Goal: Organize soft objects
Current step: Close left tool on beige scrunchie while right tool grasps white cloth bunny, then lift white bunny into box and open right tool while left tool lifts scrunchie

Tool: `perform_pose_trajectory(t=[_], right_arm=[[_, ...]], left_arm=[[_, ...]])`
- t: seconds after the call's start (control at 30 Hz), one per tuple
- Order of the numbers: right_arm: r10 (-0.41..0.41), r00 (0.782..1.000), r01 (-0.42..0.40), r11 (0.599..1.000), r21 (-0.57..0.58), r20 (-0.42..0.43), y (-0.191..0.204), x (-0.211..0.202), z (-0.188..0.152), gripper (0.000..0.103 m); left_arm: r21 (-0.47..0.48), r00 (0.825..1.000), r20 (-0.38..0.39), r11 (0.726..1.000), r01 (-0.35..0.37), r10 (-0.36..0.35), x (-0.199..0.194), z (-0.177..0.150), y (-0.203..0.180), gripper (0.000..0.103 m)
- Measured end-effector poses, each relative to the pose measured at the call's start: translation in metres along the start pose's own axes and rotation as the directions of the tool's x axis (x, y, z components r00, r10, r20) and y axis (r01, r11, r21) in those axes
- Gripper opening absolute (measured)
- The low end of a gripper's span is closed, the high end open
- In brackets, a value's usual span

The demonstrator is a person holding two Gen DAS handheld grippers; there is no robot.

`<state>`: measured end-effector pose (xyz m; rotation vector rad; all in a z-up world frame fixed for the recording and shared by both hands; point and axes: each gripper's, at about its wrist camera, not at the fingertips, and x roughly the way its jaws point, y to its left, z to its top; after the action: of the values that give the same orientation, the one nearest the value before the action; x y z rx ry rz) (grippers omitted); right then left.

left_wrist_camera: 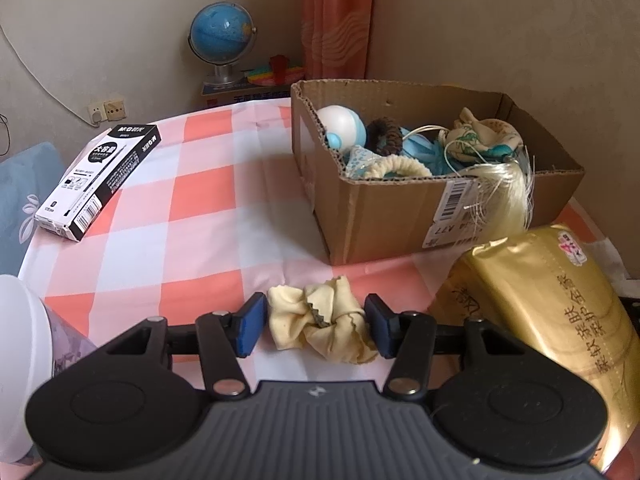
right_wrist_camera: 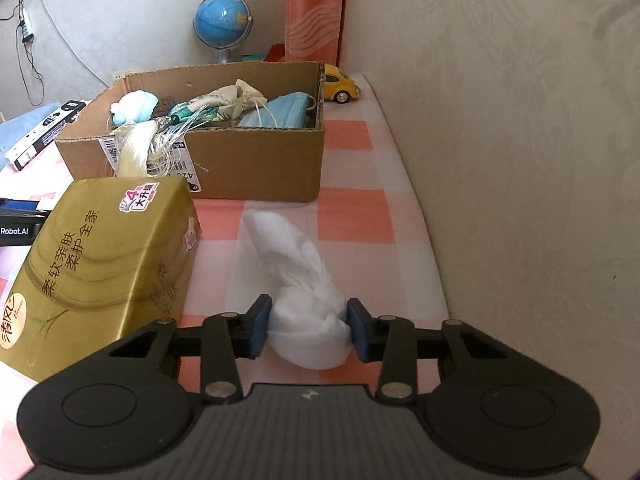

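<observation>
A cream-yellow scrunchie (left_wrist_camera: 322, 322) lies on the checked tablecloth between the blue pads of my left gripper (left_wrist_camera: 316, 326), whose jaws stand close on both sides and touch it. A white sock (right_wrist_camera: 304, 300) lies on the cloth, its bunched end squeezed between the pads of my right gripper (right_wrist_camera: 308, 328). A cardboard box (left_wrist_camera: 384, 216) behind holds several soft things: hair ties, a blue face mask (right_wrist_camera: 280, 114), a printed cloth pouch (left_wrist_camera: 480, 136) and a pale tassel (left_wrist_camera: 508, 196). The box also shows in the right wrist view (right_wrist_camera: 256, 160).
A gold tissue pack (left_wrist_camera: 556, 304) lies right of the left gripper; it also shows left of the right gripper (right_wrist_camera: 100, 264). A black pen box (left_wrist_camera: 100, 180) lies at far left. A yellow toy car (right_wrist_camera: 340, 86) sits behind the box. The wall runs close along the right.
</observation>
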<state>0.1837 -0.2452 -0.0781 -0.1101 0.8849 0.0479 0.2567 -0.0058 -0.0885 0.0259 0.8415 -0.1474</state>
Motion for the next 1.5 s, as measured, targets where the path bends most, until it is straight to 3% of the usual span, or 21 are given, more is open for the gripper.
perform_pose_trajectory(t=[0.2, 0.7, 0.77, 0.83, 1.07, 1.17, 1.33, 1.4, 1.5], right_arm=[[-0.01, 1.0, 0.01, 1.0, 0.023, 0.021, -0.003, -0.009, 0.002, 0.044], [-0.016, 0.994, 0.014, 1.0, 0.02, 0.105, 0.0, -0.053, 0.007, 0.044], [-0.014, 0.994, 0.012, 1.0, 0.022, 0.112, 0.0, -0.058, 0.006, 0.045], [-0.013, 0.993, 0.011, 1.0, 0.02, 0.114, 0.001, -0.06, 0.006, 0.045], [-0.016, 0.993, 0.014, 1.0, 0.014, 0.114, 0.003, -0.061, 0.006, 0.045], [-0.019, 0.993, 0.017, 1.0, 0.013, 0.114, 0.003, -0.06, 0.008, 0.045], [-0.02, 0.993, 0.019, 1.0, 0.007, 0.115, 0.003, -0.055, 0.016, 0.045], [-0.018, 0.993, 0.018, 1.0, 0.001, 0.119, 0.005, -0.054, 0.02, 0.045], [-0.012, 0.991, 0.013, 1.0, -0.008, 0.136, 0.007, -0.053, 0.03, 0.045]], left_arm=[[0.001, 1.0, -0.007, 1.0, 0.018, -0.018, -0.004, 0.001, 0.001, 0.039], [0.062, 0.999, 0.016, 0.997, 0.038, -0.039, -0.043, 0.0, 0.0, 0.037], [0.067, 0.999, 0.014, 0.997, 0.036, -0.037, -0.043, -0.003, 0.0, 0.042], [0.062, 1.0, -0.001, 0.998, 0.022, -0.022, -0.041, -0.006, 0.0, 0.062], [0.051, 1.0, -0.014, 0.999, 0.003, -0.003, -0.024, -0.01, 0.002, 0.064], [0.053, 1.0, -0.022, 0.998, 0.021, -0.019, -0.015, -0.009, 0.0, 0.062], [0.063, 1.0, -0.014, 0.998, 0.023, -0.023, -0.01, -0.009, 0.0, 0.036], [0.061, 1.0, -0.01, 0.998, 0.028, -0.027, -0.011, -0.008, 0.001, 0.031], [0.056, 0.999, -0.016, 0.998, 0.042, -0.041, -0.014, -0.005, 0.003, 0.03]])
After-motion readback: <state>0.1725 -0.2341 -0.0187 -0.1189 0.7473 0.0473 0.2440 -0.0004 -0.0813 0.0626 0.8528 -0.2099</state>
